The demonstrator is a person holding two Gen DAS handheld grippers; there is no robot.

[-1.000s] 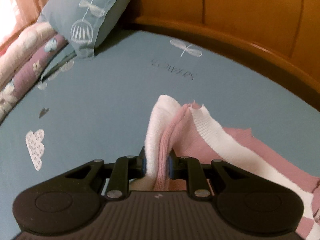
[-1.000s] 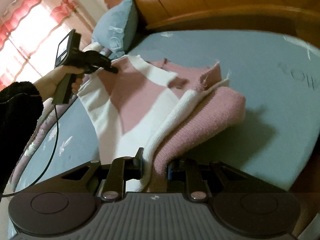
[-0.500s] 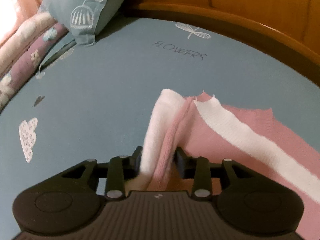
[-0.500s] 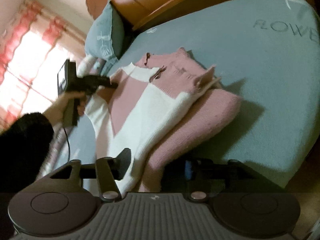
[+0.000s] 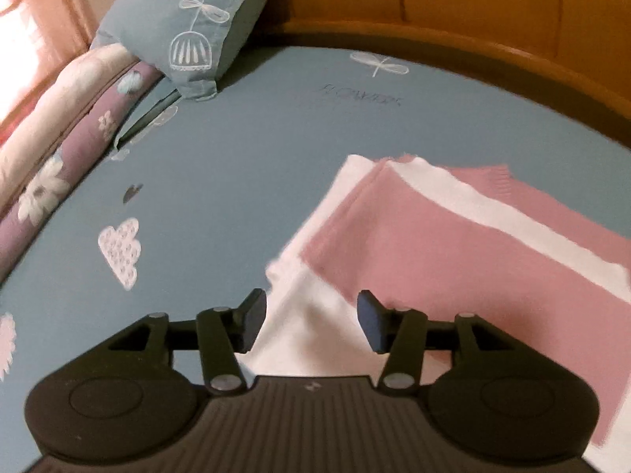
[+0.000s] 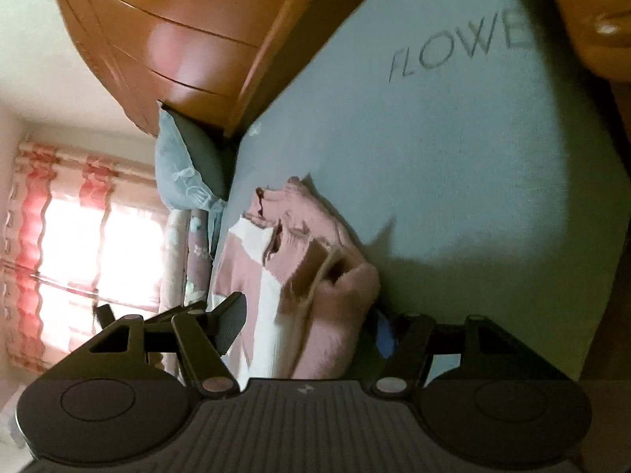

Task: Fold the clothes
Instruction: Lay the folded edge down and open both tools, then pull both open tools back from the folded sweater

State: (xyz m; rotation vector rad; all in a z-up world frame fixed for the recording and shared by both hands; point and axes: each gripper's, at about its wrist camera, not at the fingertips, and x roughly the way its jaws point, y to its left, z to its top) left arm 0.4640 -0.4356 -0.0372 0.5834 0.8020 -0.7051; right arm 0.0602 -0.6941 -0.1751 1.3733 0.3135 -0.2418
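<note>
A pink and white knitted sweater (image 5: pixel 453 244) lies folded flat on the blue bed sheet (image 5: pixel 244 181). In the left wrist view my left gripper (image 5: pixel 311 319) hovers over its near white corner. The jaws are opening, and the cloth lies loose between the fingers (image 5: pixel 252 315) without being pressed. In the right wrist view, which is rolled sideways, the sweater (image 6: pixel 315 315) shows as a thick folded stack. My right gripper (image 6: pixel 307 327) straddles the stack's near end. Its jaws are opening too, and the pads stand clear of the fabric.
A blue pillow (image 5: pixel 189 27) leans on the wooden headboard (image 5: pixel 473 8) at the back. A rolled floral quilt (image 5: pixel 59 149) runs along the bed's left side. A bright window with pink curtains (image 6: pixel 71 244) lies beyond it. Bare sheet (image 6: pixel 473 157) stretches past the sweater.
Both grippers were shut on pinched folds of the sweater and have let go. The sweater has settled flat on the sheet. The right wrist view has rolled sideways and dropped lower.
</note>
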